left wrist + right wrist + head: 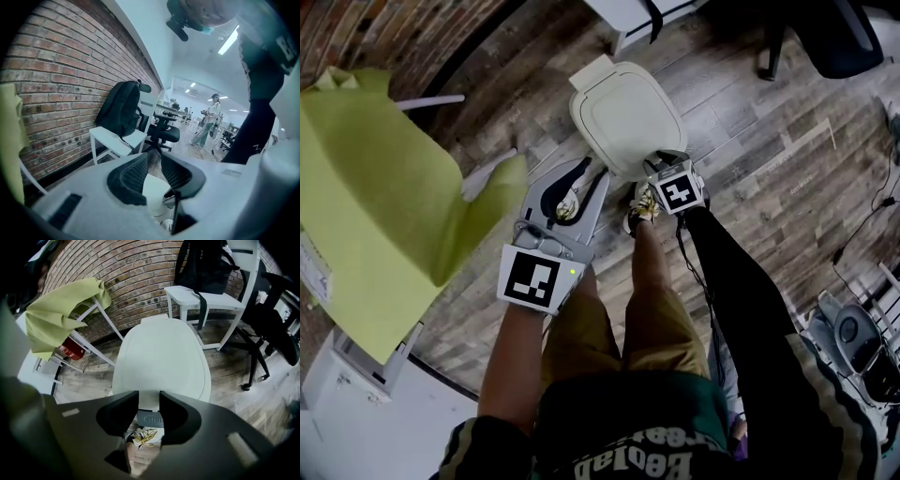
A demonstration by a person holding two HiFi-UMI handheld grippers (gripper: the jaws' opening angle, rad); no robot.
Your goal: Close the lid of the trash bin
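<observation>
The trash bin lid [628, 114] is seen lying flat at upper centre. Over its front edge the right gripper [149, 405] is held, jaws apart and empty; the left gripper [153, 171] likewise. A green cloth [380, 206] is draped at left.

The trash bin [626, 122] is a pale cream-white bin that stands upright on the wood-plank floor [750, 141]. Seen from above, its smooth oval lid [161, 359] covers the whole top, lying flat and shut, with a shallow raised rim around the edge. A squarish hinge block [592, 73] sits at the far end, and a small grey tab [151, 419] marked "PUSH" sits at the near edge.
</observation>
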